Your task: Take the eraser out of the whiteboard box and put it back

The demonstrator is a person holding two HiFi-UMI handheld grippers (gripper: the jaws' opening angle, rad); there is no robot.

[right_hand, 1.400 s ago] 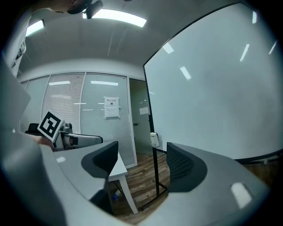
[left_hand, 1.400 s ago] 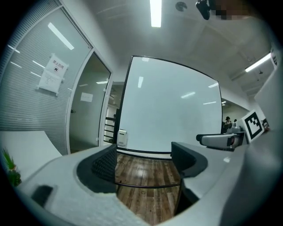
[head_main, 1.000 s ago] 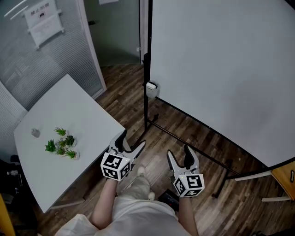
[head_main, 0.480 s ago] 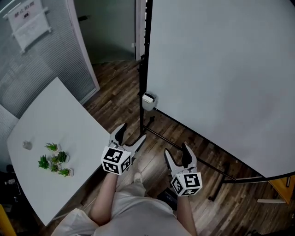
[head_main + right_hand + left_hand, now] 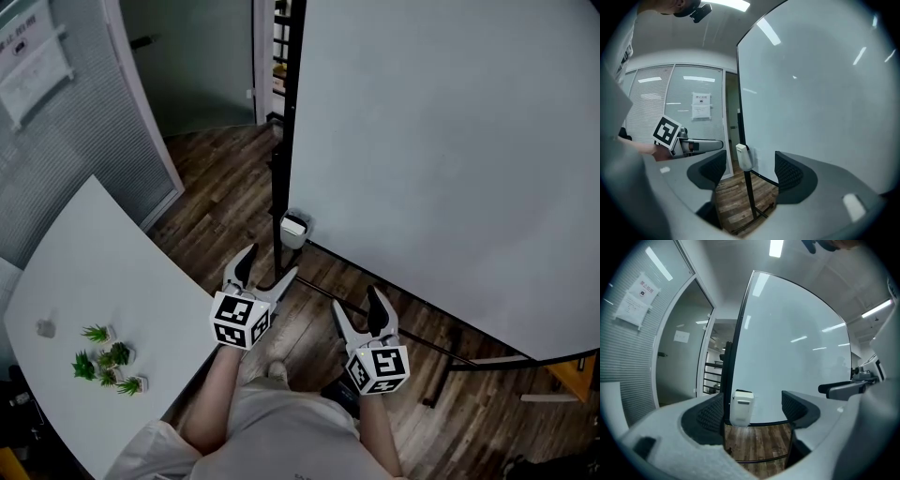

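A small white box (image 5: 293,229) hangs at the lower left corner of the big whiteboard (image 5: 450,150), beside its black post. The same box (image 5: 741,407) shows between my left jaws, some way ahead, and the box (image 5: 744,156) appears in the right gripper view too. The eraser itself is not visible. My left gripper (image 5: 267,275) is open and empty, just below the box. My right gripper (image 5: 358,313) is open and empty, further right over the floor.
A white table (image 5: 94,328) with small potted plants (image 5: 108,361) stands at the left. The whiteboard's black stand foot (image 5: 394,333) runs across the wooden floor. A glass partition and doorway (image 5: 187,66) lie behind. The person's legs are below.
The view has moved toward the whiteboard; the box now sits closer to my left gripper. Both grippers stay open and have edged slightly up.
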